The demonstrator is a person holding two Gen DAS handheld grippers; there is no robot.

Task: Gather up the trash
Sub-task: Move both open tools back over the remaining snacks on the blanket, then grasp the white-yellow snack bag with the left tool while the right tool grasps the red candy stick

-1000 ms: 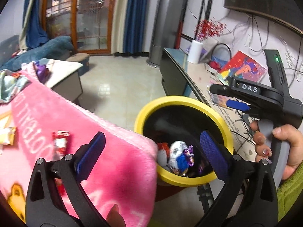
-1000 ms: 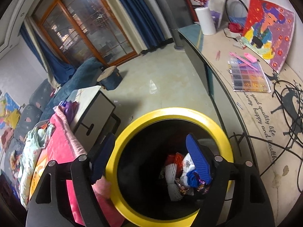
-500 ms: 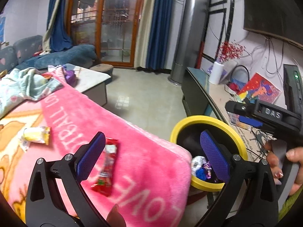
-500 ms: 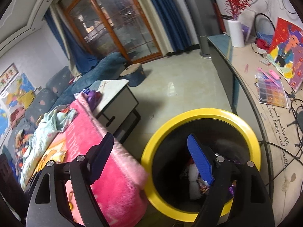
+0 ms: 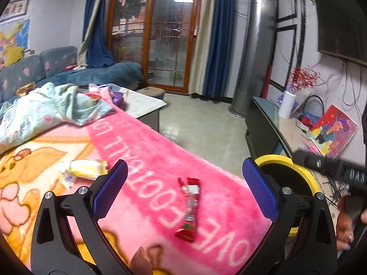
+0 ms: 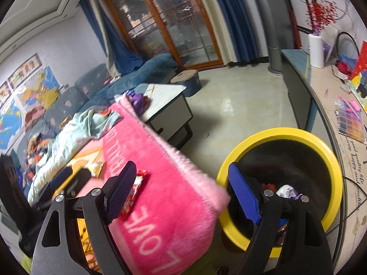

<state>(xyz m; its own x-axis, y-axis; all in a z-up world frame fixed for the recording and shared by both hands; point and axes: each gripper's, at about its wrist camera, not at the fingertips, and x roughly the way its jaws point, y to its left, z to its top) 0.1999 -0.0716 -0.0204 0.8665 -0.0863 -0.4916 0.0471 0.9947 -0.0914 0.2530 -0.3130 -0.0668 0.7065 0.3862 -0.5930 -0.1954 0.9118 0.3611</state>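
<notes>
Left wrist view looks across a pink blanket [image 5: 160, 160] with white lettering, where a red wrapper [image 5: 189, 208] lies flat between the spread fingers of the left gripper [image 5: 183, 197], whose jaws stand wide with nothing in them. A yellow wrapper [image 5: 84, 168] lies further left on the same blanket, just beyond the left finger, and a pale green cloth [image 5: 45, 112] is crumpled at the far end. At the blanket's right edge stands a black bin with a yellow rim [image 5: 307, 178], partly hidden behind the right finger; a hand [image 5: 346, 226] at the frame's right edge holds the other tool. From the right wrist camera, the right gripper [image 6: 183, 194] hangs over the blanket's corner, its jaws wide apart after a slight further opening, nothing between them. Its left finger overlaps the red wrapper, its right finger the bin, where crumpled wrappers [image 6: 286, 191] lie inside.
</notes>
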